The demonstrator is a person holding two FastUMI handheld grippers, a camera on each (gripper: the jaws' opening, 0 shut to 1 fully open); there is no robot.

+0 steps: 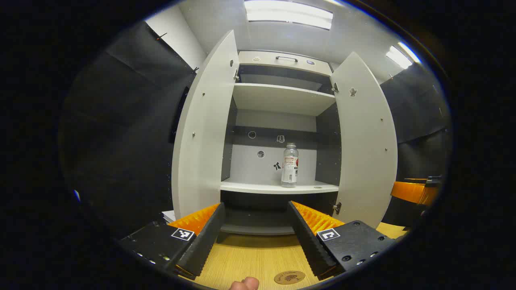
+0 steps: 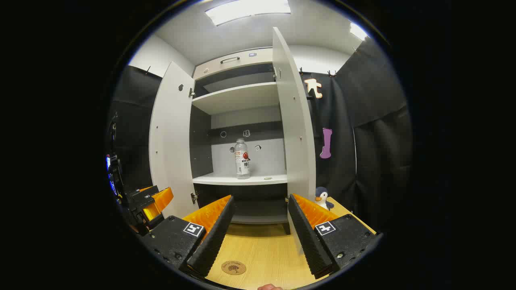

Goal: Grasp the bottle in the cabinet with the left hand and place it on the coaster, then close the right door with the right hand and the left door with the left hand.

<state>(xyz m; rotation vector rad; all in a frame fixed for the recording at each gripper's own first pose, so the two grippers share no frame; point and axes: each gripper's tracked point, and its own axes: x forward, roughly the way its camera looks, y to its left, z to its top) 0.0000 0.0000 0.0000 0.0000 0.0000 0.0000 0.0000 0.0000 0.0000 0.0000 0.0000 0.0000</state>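
The cabinet [image 1: 282, 100] stands with both doors swung wide. On its middle shelf [image 1: 278, 187] the bottle [image 1: 290, 165] stands upright, right of centre. Below the cabinet, the left tool [image 1: 254, 233] hangs with its fingers spread over the desk [image 1: 258, 257], the coaster [image 1: 289, 277] lying near the right finger's base.

Ahead of the jaws and off to their right we see a small penguin toy [image 2: 322, 197] standing on the wooden tabletop [image 2: 262, 253] — just beside the black cloth wall [image 2: 375, 161]. Above us, bright ceiling light panels [image 2: 248, 8] glow — well beyond the jaws.
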